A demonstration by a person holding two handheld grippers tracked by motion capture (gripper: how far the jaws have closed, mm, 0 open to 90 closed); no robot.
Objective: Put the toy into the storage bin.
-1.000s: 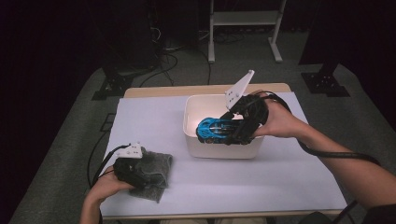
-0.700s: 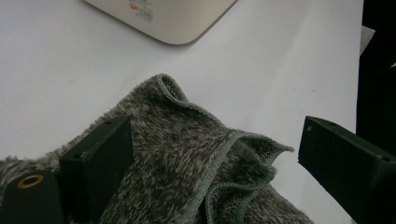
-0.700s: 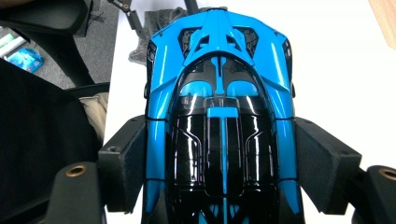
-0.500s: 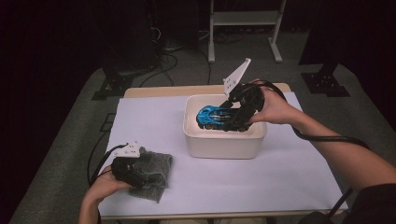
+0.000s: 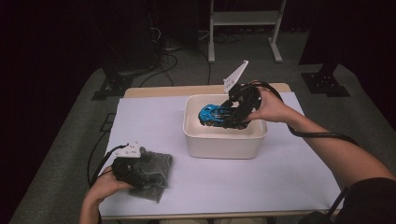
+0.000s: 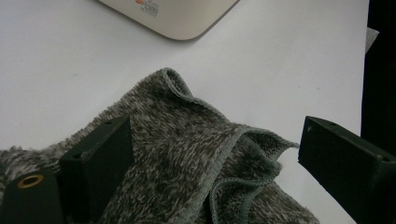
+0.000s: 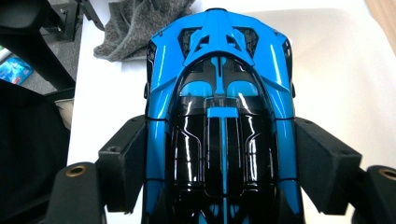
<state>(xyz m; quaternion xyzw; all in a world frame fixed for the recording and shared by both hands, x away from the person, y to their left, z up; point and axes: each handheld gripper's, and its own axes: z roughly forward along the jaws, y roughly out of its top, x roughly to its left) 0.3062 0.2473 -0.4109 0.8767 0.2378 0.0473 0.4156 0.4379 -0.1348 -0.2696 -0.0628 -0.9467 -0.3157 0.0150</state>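
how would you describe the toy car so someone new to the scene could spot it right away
Find the white tub on the white-covered table. Just above its opening, the right gripper grips a toy car by its sides. It is glossy bright blue and black, unlike the fuzzy grey cloth near the left gripper.

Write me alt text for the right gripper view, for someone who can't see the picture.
A glossy blue and black toy car, seen from above, is clamped by its sides in the right claw, its black jaws pressing on either flank. Below it lie a white surface and the cream tub; a grey fluffy cloth lies at the top left.
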